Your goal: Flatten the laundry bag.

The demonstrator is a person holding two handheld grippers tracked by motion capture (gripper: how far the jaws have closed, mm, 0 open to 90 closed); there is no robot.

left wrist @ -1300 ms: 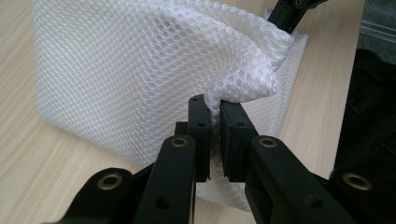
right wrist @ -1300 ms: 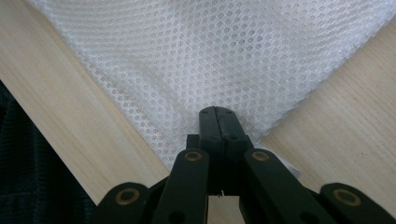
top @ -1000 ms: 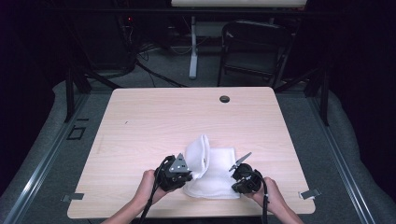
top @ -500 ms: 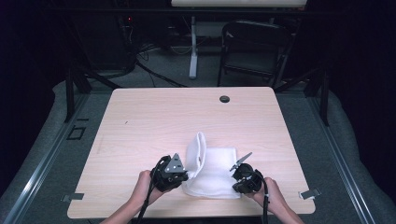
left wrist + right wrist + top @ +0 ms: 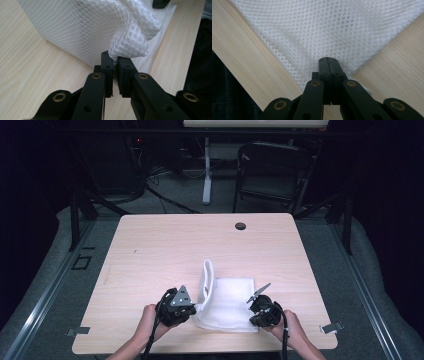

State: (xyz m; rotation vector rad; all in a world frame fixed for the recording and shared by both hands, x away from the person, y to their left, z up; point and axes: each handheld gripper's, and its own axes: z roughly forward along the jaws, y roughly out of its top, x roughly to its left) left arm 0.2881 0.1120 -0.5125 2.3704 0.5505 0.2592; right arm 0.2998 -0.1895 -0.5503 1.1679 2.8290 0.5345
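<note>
White honeycomb-mesh cloth (image 5: 227, 302), pale woodgrain table (image 5: 165, 250), black tongs (image 5: 115, 65).

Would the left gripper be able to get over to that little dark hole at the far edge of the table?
Probably yes: bare table lies between the left gripper and the hole. But it is clamped on the white mesh cloth, so it would drag it along or must let go.

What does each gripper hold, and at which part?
The left gripper pinches a raised fold at the left edge of the white mesh cloth. The right gripper is shut on the cloth's near right corner, which lies flat on the table.
</note>
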